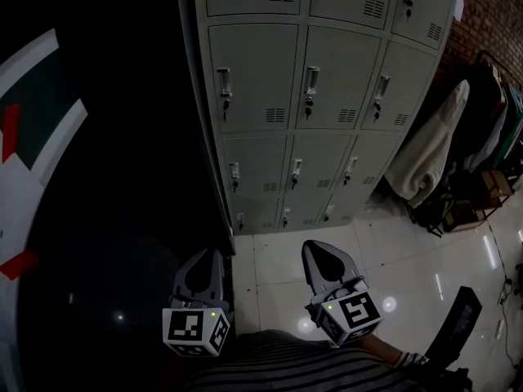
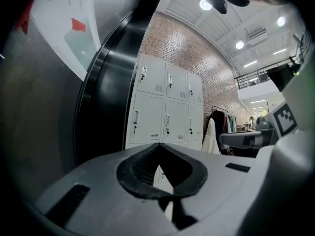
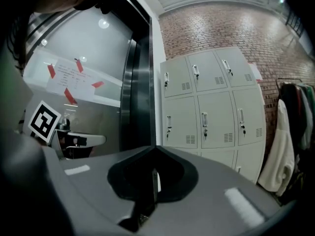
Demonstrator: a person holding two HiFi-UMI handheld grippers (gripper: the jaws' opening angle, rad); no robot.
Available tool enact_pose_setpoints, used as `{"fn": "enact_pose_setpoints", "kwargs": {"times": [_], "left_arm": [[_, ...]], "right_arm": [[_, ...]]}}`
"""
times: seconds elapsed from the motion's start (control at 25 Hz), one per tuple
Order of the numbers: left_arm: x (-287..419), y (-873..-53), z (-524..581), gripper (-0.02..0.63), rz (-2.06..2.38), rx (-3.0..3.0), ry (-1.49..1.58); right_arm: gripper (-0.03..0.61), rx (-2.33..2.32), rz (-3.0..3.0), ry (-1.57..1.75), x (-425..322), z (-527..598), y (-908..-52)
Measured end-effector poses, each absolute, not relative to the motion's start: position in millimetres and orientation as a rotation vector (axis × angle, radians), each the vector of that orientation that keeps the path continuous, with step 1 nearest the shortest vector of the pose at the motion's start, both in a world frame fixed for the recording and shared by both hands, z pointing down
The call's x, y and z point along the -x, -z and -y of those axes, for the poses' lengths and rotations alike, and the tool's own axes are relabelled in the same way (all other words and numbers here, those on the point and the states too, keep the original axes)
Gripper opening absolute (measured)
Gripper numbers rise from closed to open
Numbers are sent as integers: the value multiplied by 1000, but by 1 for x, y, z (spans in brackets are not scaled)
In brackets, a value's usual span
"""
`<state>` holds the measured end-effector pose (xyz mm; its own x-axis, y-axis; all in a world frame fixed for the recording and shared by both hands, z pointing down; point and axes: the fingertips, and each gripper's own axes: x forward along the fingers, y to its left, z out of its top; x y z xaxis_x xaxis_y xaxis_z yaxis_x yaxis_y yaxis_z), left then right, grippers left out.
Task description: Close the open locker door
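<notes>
Lockers (image 1: 319, 96) stand in a grey bank against the brick wall (image 1: 497, 15), ahead of both grippers and well apart from them, with a stretch of pale floor (image 1: 409, 260) between. Every door (image 1: 252, 76) that shows lies flush with its frame, its handle on the left edge (the bottom row is small and hard to read in the head view). The left gripper (image 1: 214, 254) hangs low by the foot of the dark panel (image 1: 122, 178) that flanks the bank's left side; its jaws meet at the tips with nothing between them. The right gripper (image 1: 315, 246) hangs just beside it over the tiles, pointing toward the bottom row, its jaws likewise pressed together and empty. A white coat (image 1: 425, 158) hangs on a rack to the right of the bank, and a notice (image 3: 74, 75) fixed with red tape sits on the wall left of the panel.
</notes>
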<state>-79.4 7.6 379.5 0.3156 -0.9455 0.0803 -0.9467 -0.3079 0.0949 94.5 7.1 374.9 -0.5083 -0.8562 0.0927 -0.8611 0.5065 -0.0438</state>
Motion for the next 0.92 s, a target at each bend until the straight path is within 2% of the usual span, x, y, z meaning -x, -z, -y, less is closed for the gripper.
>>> {"fn": "enact_pose_setpoints", "kwargs": {"times": [0.92], "left_arm": [[102,-372,-26,5,1722,-2468,19]], "right_arm": [[0,-1389,2695,-117,-36,-19,-371]]}}
